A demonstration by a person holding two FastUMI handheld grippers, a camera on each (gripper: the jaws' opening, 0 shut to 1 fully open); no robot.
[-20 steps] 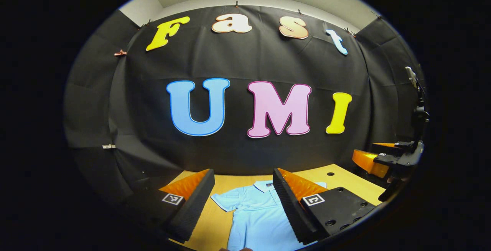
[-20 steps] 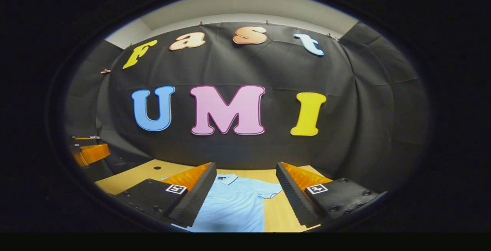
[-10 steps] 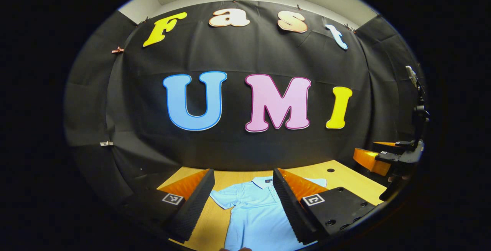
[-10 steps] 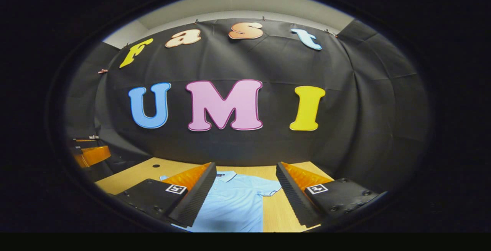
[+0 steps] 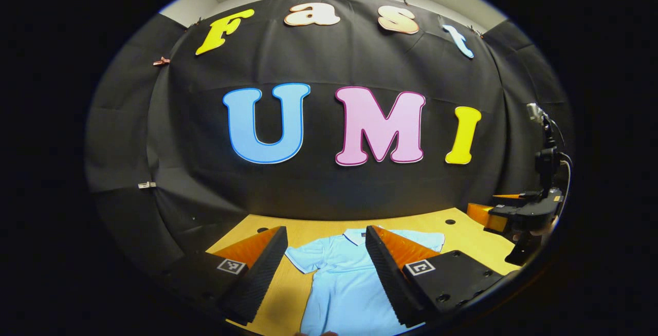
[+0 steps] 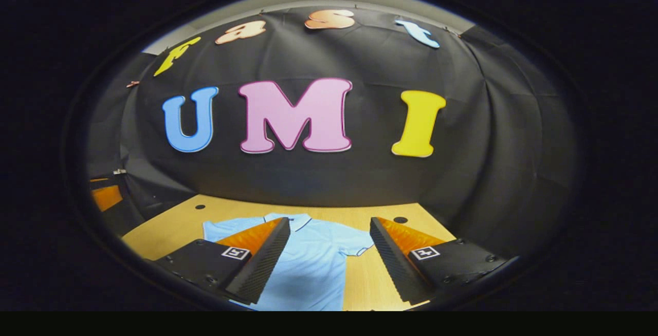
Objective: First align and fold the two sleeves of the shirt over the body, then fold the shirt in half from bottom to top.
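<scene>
A light blue polo shirt (image 5: 339,284) lies flat on the wooden table (image 5: 308,230), collar toward the wall and both short sleeves spread out. My left gripper (image 5: 325,272) hangs open above the shirt's left shoulder and chest, holding nothing. In the right gripper view the same shirt (image 6: 313,259) shows with its right sleeve (image 6: 357,246) pointing out. My right gripper (image 6: 329,261) is open above that sleeve side, nothing between its fingers. The right gripper (image 5: 519,212) and the hand holding it also appear at the far right of the left gripper view.
The table (image 6: 169,228) has small round holes near its back edge (image 6: 400,220). The black cloth wall stands close behind it. Bare wood lies to either side of the shirt. The left gripper (image 6: 105,194) shows at the left edge of the right gripper view.
Both grippers have tilted down and moved forward, so more of the table and shirt shows. Both stay open; the shirt has not moved.
</scene>
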